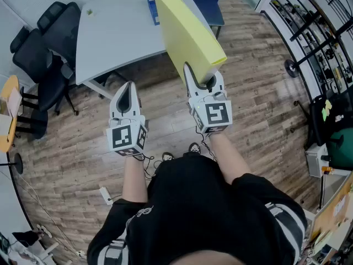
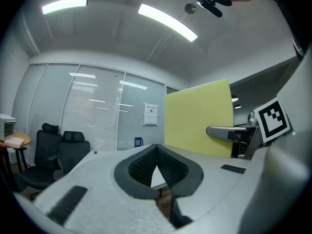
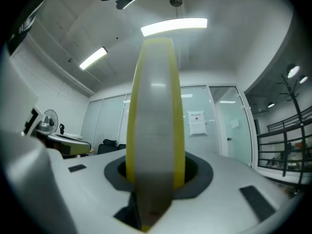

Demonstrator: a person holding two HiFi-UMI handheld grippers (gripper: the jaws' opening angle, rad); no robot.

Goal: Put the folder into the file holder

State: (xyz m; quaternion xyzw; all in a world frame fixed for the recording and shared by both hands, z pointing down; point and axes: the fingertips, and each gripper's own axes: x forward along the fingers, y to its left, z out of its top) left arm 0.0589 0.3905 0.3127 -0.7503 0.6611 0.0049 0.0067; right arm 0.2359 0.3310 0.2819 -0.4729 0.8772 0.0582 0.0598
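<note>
the right claw (image 1: pixel 199 77) pinches the yellow folder (image 1: pixel 185 29) at its near end; its long axis runs away toward the far worktop (image 1: pixel 110 37); there, what looks like the blue file holder (image 1: pixel 150 4) stands just left of the folder's far end; the left claw (image 1: pixel 129 87) is pressed together, empty.

Bright ceiling strip lights (image 2: pixel 168 22) glare overhead; both gripper views bulge fisheye, dark at corners.

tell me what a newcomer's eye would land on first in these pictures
The thick bright yellow folder stands out first, clamped in the right gripper above the wooden floor. Beside it the left gripper is shut and empty, with a pale grey table ahead.
</note>
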